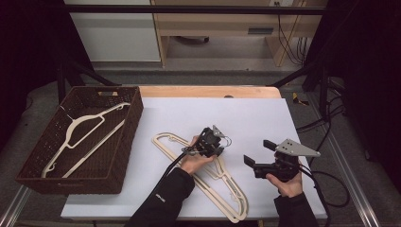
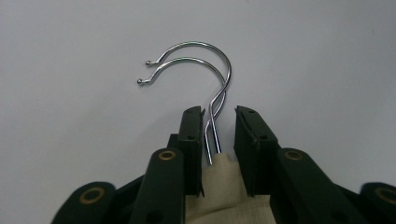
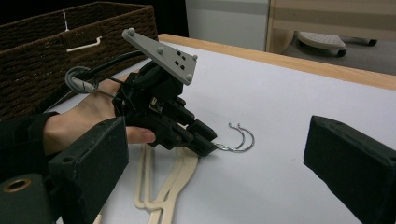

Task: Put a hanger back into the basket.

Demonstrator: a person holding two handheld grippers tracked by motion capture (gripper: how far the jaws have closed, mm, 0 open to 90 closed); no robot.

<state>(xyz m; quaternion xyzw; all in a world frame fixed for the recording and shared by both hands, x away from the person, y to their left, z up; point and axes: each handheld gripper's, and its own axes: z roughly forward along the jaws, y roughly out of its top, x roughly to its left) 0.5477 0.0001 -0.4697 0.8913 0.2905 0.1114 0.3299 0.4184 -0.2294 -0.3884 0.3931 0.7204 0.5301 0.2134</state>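
Partly hidden by the left gripper [image 1: 218, 145], two stacked cream hangers [image 1: 222, 189] lay on the white table [image 1: 246, 118]; its jaws flanked the wire hook necks [image 2: 212, 126], contact unclear. Nearby the right gripper [image 1: 257, 153] hovered agape, empty.

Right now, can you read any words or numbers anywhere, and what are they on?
Small white print on the person's left sleeve: too small and blurred to read.
Grey label on the wooden furniture behind the table: too blurred to read.
Hangers, basket and both claws: no writing to see.
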